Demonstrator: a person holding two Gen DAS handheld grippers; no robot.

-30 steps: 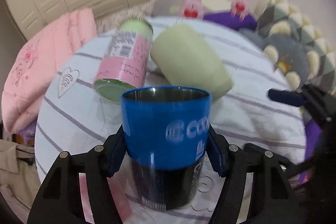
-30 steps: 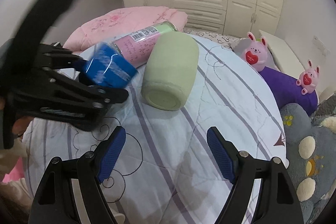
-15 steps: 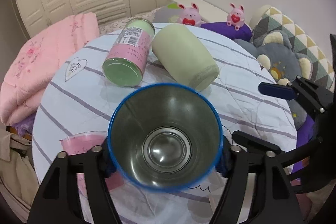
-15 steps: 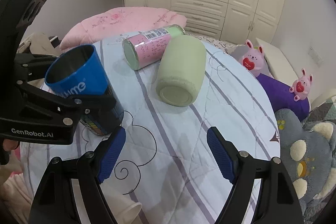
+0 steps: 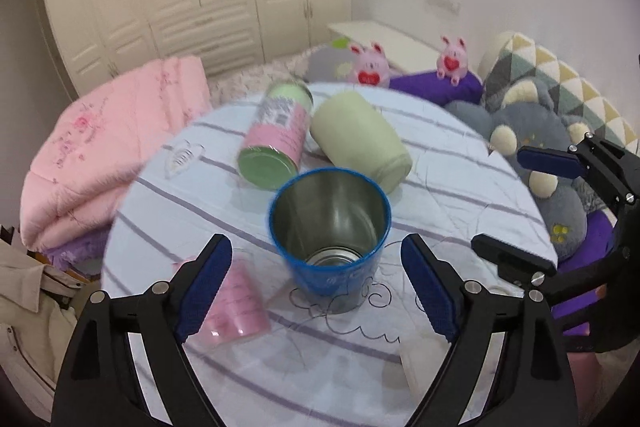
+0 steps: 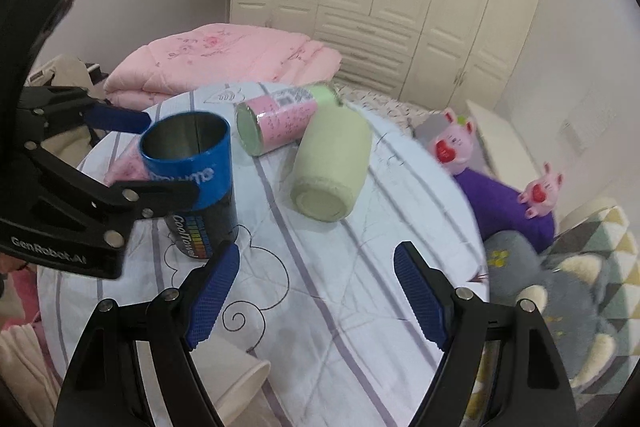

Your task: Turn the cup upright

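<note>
The blue metal cup (image 5: 330,239) stands upright, mouth up, on the round table with the striped cloth (image 5: 460,195). My left gripper (image 5: 318,291) is open, its pads either side of the cup and clear of it, drawn back a little. In the right wrist view the cup (image 6: 192,179) stands at the left with the left gripper (image 6: 120,163) open around it. My right gripper (image 6: 316,293) is open and empty over the cloth (image 6: 340,267), to the right of the cup.
A pink can (image 5: 276,143) and a pale green cup (image 5: 360,143) lie on their sides behind the blue cup. A pink cup (image 5: 236,301) lies at the left, a white cup (image 6: 236,379) near the front edge. Plush toys (image 5: 536,163) crowd the right; a pink quilt (image 5: 112,147) lies at the left.
The left gripper has turned the blue cup mouth up, set it on the cloth, opened and drawn back. The right gripper stayed open and barely moved.
</note>
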